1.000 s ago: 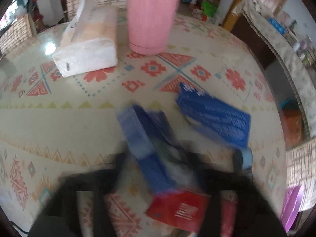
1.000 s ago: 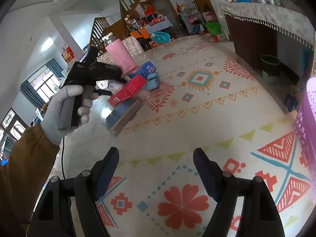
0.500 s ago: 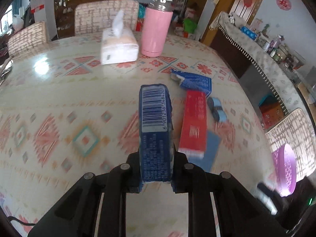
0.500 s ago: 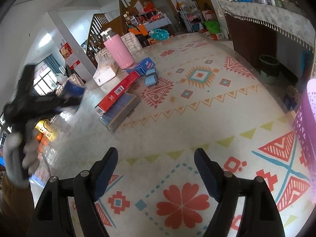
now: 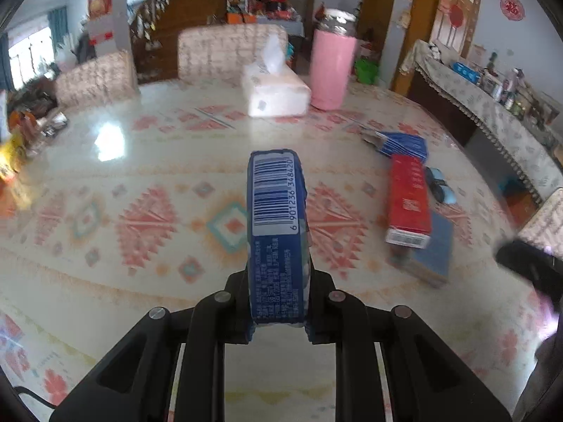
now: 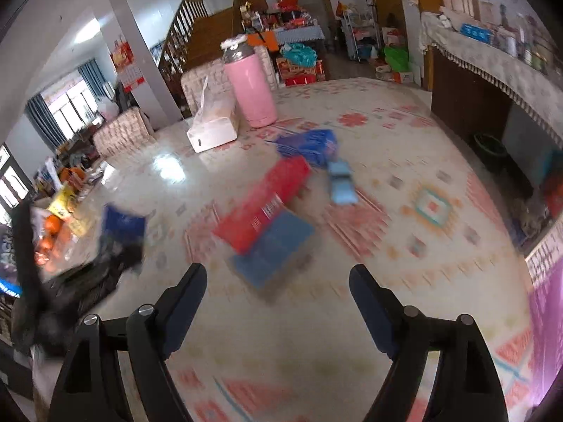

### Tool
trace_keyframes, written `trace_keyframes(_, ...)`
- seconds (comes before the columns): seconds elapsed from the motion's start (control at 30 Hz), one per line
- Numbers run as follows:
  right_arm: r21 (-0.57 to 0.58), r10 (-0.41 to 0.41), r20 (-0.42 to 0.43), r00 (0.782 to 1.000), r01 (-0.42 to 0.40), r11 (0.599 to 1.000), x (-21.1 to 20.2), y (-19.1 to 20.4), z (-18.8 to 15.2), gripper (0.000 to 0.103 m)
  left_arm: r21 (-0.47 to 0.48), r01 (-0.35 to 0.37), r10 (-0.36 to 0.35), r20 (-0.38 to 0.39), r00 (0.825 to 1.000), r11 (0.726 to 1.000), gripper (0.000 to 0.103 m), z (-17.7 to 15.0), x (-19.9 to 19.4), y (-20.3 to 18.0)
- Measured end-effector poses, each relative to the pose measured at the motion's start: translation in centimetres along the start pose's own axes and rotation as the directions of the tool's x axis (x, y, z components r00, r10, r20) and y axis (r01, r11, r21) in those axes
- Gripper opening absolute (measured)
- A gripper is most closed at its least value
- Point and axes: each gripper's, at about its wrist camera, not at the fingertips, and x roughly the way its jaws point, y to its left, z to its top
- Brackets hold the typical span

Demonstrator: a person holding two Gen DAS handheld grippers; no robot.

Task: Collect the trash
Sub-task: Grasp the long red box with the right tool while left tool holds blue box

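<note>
A: Start at the jaws. What has the left gripper [image 5: 278,316] got?

B: It is clamped nearly closed on a narrow blue box [image 5: 276,232], edge-on, pads pressing its two broad faces. The box stands up out of the jaws toward the centre of the left wrist frame, barcode face toward the camera, clear of the table [image 5: 147,309].

A: And the right gripper [image 6: 278,302]?

B: Its jaws have just been opening and stand wide, with nothing between them. The fingertips frame bare patterned tablecloth at the lower middle of the right wrist frame.

A: Where does the remaining trash lie from those empty jaws?

B: Just above them, centre frame: a red box [image 6: 262,204] resting partly on a flat blue box [image 6: 278,249]. The red box's long axis runs diagonally, lower left to upper right. Beyond its far end lies a crumpled blue carton [image 6: 309,147], and beside that a small light-blue packet [image 6: 339,183]. The view is motion-blurred, so the print is unreadable.

A: Which hand is nearer?

B: The right one, I judge; the pile sits dead ahead of its open jaws, while in the left wrist view the same pile is off at the right edge. The slanting axis means the jaws likely need to turn to span the red box's short side.

A: Where would trash go?

B: A purple basket [image 6: 549,316] shows at the lower right edge. The pink flask [image 6: 251,91] and tissue pack [image 6: 214,130] at the upper centre look like keepers.
</note>
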Motion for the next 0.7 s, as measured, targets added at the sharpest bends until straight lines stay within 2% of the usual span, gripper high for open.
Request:
trace_keyframes(0.1, -0.019, -0.089, -0.041, 0.995, 0.088, 0.996, 4.2, 2.5, 3.1, 0.087, -0.003, -0.078, 0.078, 0.022, 0.997, 0.997, 0.019, 0.1, 0.0, 1.5)
trace_keyframes(0.2, -0.049, -0.198, -0.065, 0.978, 0.195, 0.980, 7.9, 4.1, 5.1, 0.087, -0.046, -0.144, 0.145, 0.024, 0.989, 0.989, 0.019, 0.7, 0.3, 3.4)
trace_keyframes(0.3, -0.098, -0.328, -0.095, 0.940, 0.319, 0.943, 11.4, 5.3, 6.5, 0.087, -0.059, -0.192, 0.195, 0.034, 0.980, 0.980, 0.019, 1.1, 0.2, 4.2)
trace_keyframes(0.33, -0.109, -0.380, -0.113, 0.918, 0.369, 0.923, 12.8, 5.5, 6.8, 0.087, -0.056, -0.201, 0.203, 0.041, 0.978, 0.978, 0.019, 1.1, 0.1, 4.1)
trace_keyframes(0.4, -0.111, -0.420, -0.115, 0.900, 0.408, 0.906, 13.9, 5.5, 6.8, 0.086, -0.035, -0.225, 0.226, 0.062, 0.972, 0.974, 0.019, 1.3, -0.2, 3.7)
trace_keyframes(0.43, -0.118, -0.446, -0.115, 0.887, 0.434, 0.893, 14.3, 5.6, 6.7, 0.081, -0.024, -0.233, 0.234, 0.072, 0.970, 0.972, 0.020, 1.3, -0.3, 3.5)
trace_keyframes(0.47, -0.124, -0.466, -0.113, 0.878, 0.452, 0.883, 14.6, 5.7, 6.5, 0.070, -0.011, -0.238, 0.238, 0.089, 0.967, 0.971, 0.020, 1.3, -0.6, 3.0)
trace_keyframes(0.5, -0.131, -0.476, -0.112, 0.872, 0.462, 0.877, 14.8, 5.8, 6.4, 0.051, -0.004, -0.236, 0.235, 0.100, 0.967, 0.972, 0.020, 1.5, -0.7, 2.8)
trace_keyframes(0.53, -0.132, -0.469, -0.100, 0.878, 0.455, 0.881, 14.7, 6.1, 6.4, 0.043, 0.002, -0.232, 0.230, 0.113, 0.967, 0.973, 0.020, 1.4, -1.0, 2.5)
trace_keyframes(0.57, -0.142, -0.470, -0.101, 0.877, 0.455, 0.879, 14.6, 6.6, 6.2, 0.043, 0.008, -0.225, 0.223, 0.126, 0.967, 0.974, 0.020, 1.4, -1.3, 2.3)
trace_keyframes(0.7, -0.165, -0.429, -0.050, 0.902, 0.416, 0.894, 13.7, 8.0, 5.7, 0.043, 0.004, -0.189, 0.186, 0.166, 0.968, 0.982, 0.020, 1.2, -2.4, 1.9)
